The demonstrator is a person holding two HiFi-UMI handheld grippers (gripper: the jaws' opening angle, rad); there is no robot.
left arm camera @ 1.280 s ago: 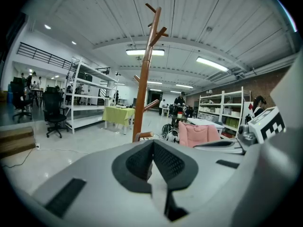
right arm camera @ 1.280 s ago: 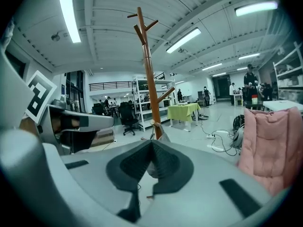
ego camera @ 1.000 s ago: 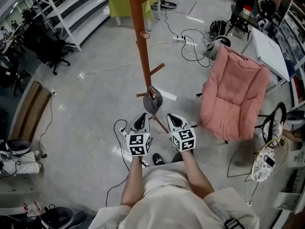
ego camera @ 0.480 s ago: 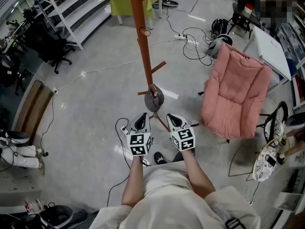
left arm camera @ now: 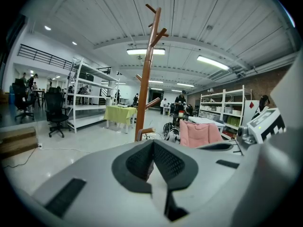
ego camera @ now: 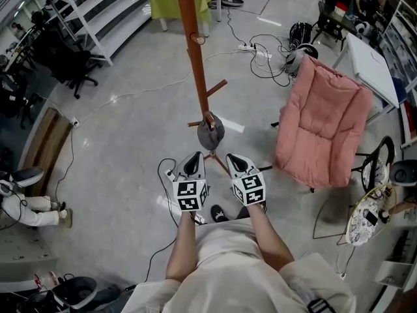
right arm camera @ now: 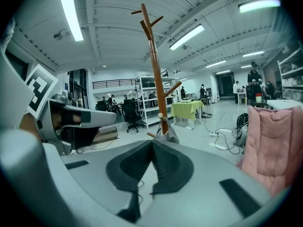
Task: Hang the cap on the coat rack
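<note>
Hanging on the brown wooden coat rack (ego camera: 189, 44), the grey fabric cap (ego camera: 210, 135) looks light and floppy; we would pinch its brim. Our left tool (ego camera: 193, 158) and right tool (ego camera: 234, 158) sit clenched, empty.

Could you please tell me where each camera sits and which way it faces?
Head view: on the person's head, looking steeply down at the coat rack and cap; forearms, left tongs and right tongs show.
Left gripper view: on the left tongs, looking along shut jaws at the rack; right tongs at its right edge.
Right gripper view: on the right tongs, likewise; left tongs at its left edge.
Shared: all three show the rack.
</note>
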